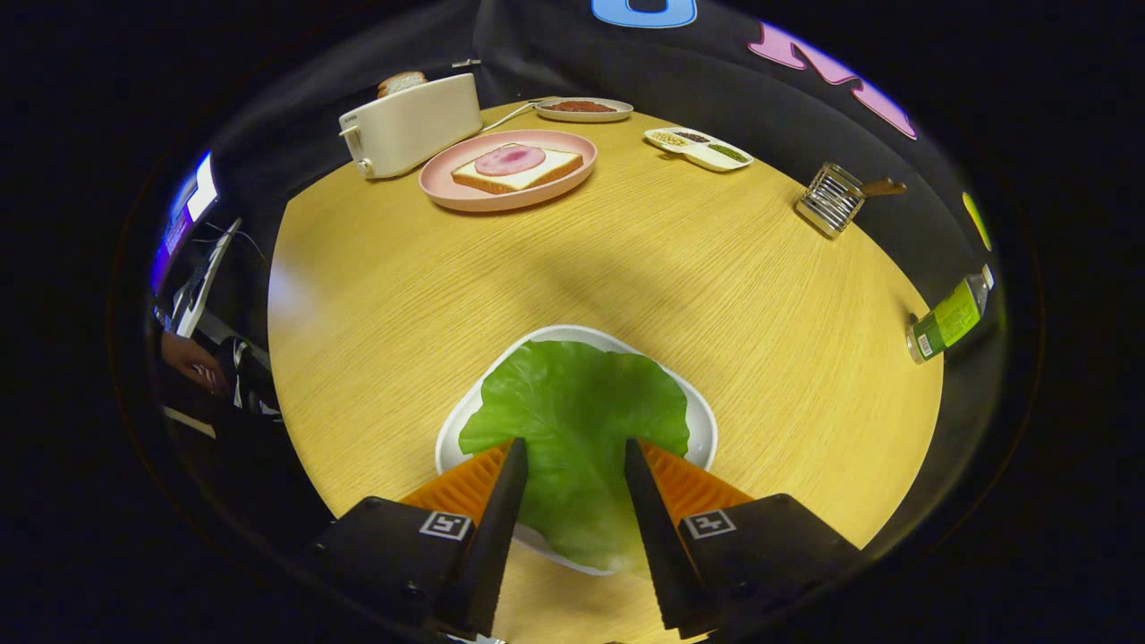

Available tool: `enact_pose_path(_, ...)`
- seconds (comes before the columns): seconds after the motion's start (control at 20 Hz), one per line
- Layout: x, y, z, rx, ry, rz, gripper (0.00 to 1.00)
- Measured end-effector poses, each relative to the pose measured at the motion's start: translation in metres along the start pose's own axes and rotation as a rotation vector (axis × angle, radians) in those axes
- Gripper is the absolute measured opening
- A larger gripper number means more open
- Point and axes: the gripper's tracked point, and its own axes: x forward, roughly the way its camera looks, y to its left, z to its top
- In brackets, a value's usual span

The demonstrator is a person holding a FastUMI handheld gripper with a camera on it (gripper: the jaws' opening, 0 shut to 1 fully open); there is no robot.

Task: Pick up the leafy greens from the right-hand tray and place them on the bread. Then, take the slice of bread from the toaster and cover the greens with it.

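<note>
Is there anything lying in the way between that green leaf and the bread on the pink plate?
Nothing visible does. The gripper has its fingers open on either side of the leafy greens on the white tray. Beyond them, bare wooden table runs up to the bread on the pink plate; the toaster stands beside it.

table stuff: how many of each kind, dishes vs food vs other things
Dishes: 4 (white tray, pink plate, far plate, divided dish)
Food: 4 (leafy greens, bread with ham, toaster slice, far plate's food)
Other: 3 (toaster, wire holder, bottle)
Total: 11
Open gripper straddles the greens.
</note>
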Motion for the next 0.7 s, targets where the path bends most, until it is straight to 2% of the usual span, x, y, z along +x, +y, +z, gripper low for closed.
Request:
enact_pose_path(0.1, -0.002, -0.003, 0.001, 0.029, 0.008, -0.004, 0.67)
enact_pose_path(0.3, -0.001, -0.011, 0.001, 0.068, 0.019, -0.02, 0.2)
enact_pose_path(0.35, -0.001, -0.01, 0.003, 0.058, 0.015, -0.019, 0.14)
enact_pose_path(0.45, -0.003, -0.01, 0.003, 0.031, 0.001, -0.028, 0.06)
enact_pose_path(0.7, -0.03, -0.004, 0.032, 0.096, -0.093, -0.035, 0.06)
